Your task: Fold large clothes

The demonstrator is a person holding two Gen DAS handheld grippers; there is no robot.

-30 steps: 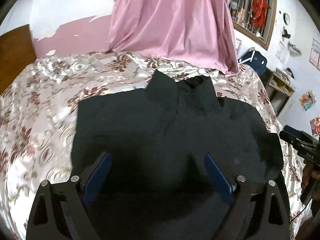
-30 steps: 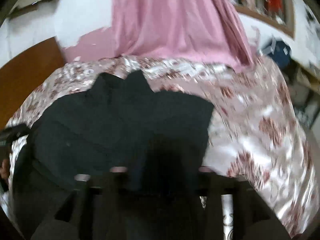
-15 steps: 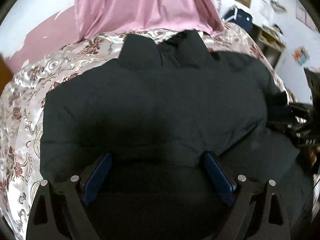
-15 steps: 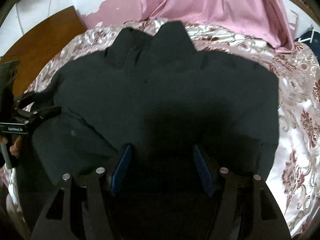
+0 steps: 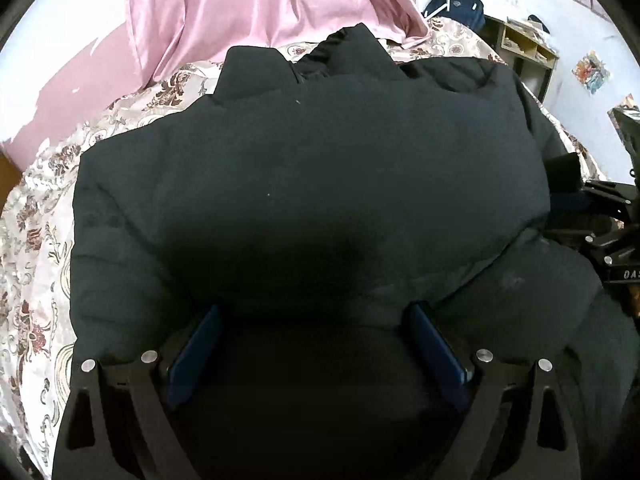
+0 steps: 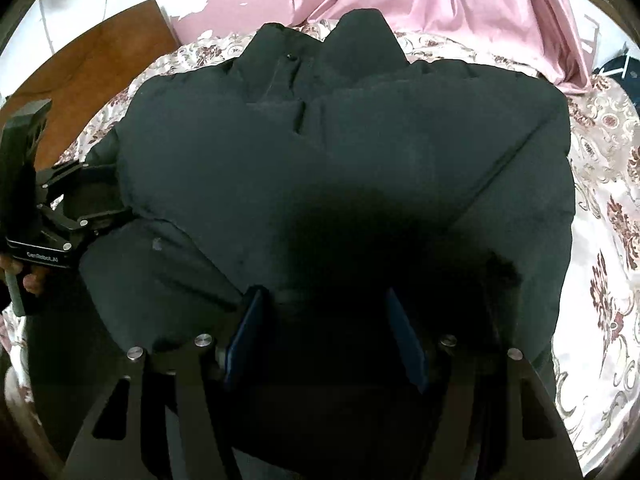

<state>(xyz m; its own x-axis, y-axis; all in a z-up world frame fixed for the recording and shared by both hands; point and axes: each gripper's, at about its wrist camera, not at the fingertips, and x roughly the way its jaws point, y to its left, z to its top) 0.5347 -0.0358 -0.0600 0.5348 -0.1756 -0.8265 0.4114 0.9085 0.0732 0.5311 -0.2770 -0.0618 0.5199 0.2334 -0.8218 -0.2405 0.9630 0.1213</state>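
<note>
My left hand-held gripper (image 5: 316, 344) has its blue pads (image 5: 194, 350) spread wide, with dark padded fabric bulging up between them; I cannot tell whether it is pinching anything or just resting on the cloth. My right hand-held gripper (image 6: 326, 332) is much the same: jaws well apart, black fabric filling the gap, no clear grasp visible.

Compared with a second ago, both cameras have come in much closer over the black puffer jacket (image 5: 304, 184), which now fills most of each view. I judge that both grippers have dropped to the near hem, ready to take it for a fold up toward the collar (image 6: 320, 52). The jacket lies flat on the floral bedspread (image 5: 36, 272), collar pointing away from me, with what looks like a sleeve already tucked across the body on one side.

Beyond it a pink curtain (image 5: 248, 4) hangs at the far edge of the bed.

Writing: the other gripper's body reads "GenRobot.AI" (image 6: 42, 257) in the right view; in the left view only "DAS" (image 5: 630, 274) shows, cut off at the edge.
</note>
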